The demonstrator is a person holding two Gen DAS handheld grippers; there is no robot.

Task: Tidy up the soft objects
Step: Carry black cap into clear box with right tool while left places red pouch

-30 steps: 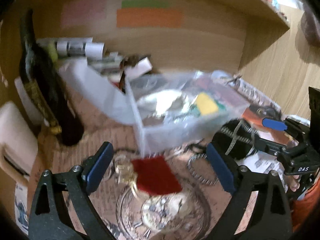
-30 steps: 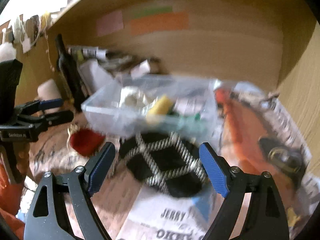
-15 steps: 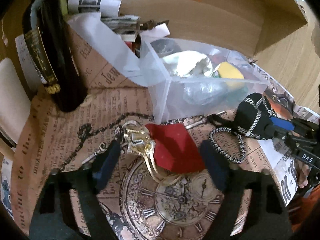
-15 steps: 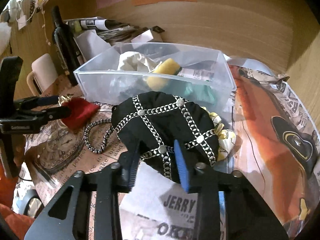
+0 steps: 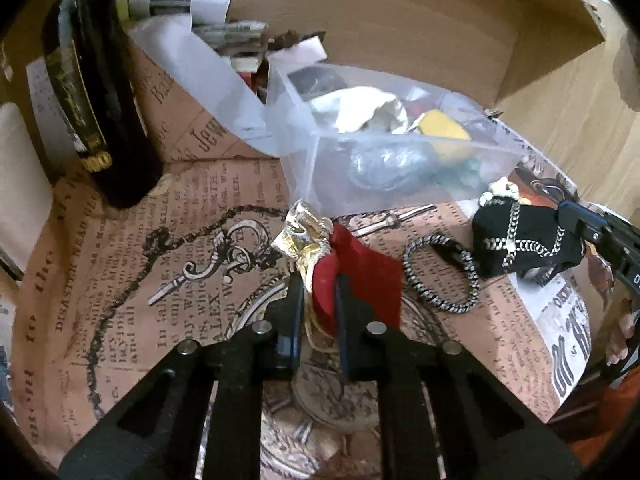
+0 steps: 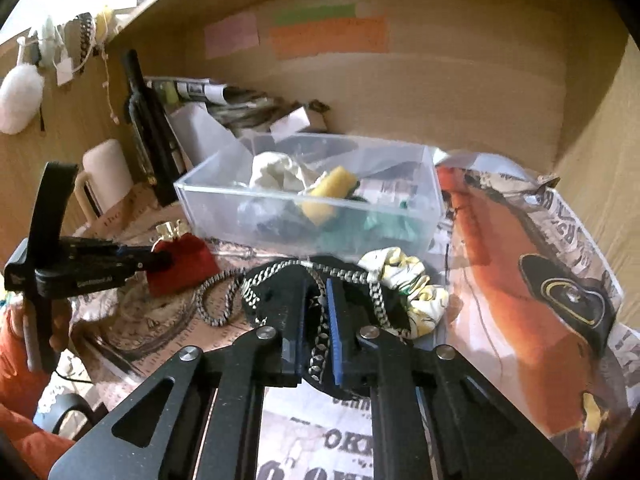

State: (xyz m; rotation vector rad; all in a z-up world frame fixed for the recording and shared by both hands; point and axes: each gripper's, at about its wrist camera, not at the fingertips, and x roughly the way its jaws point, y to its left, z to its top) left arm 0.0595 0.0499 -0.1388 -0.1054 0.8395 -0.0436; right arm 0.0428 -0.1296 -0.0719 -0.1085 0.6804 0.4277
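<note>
A red pouch (image 5: 368, 276) with a gold ribbon top lies on the printed paper, and my left gripper (image 5: 318, 300) is shut on its left edge. The right wrist view shows the same left gripper (image 6: 160, 258) pinching the red pouch (image 6: 184, 264). My right gripper (image 6: 316, 320) is shut on a black pouch (image 6: 360, 292) crossed with silver chain. In the left wrist view the black pouch (image 5: 520, 240) sits bunched at the right gripper (image 5: 576, 220). Just behind both pouches stands a clear plastic bin (image 6: 436, 200) holding a white cloth, a yellow sponge and green fabric.
A yellow-and-white scrunchie (image 6: 408, 280) lies against the black pouch. A braided cord loop (image 5: 444, 276) lies between the pouches. A dark bottle (image 5: 100, 100) and a cream mug (image 6: 104, 176) stand at the left. Wooden walls close in the back and right. A hand (image 5: 624, 336) holds the right gripper.
Both grippers went from wide open to shut. The left one dropped onto the red pouch and pinched it. The right one closed on the black pouch.
</note>
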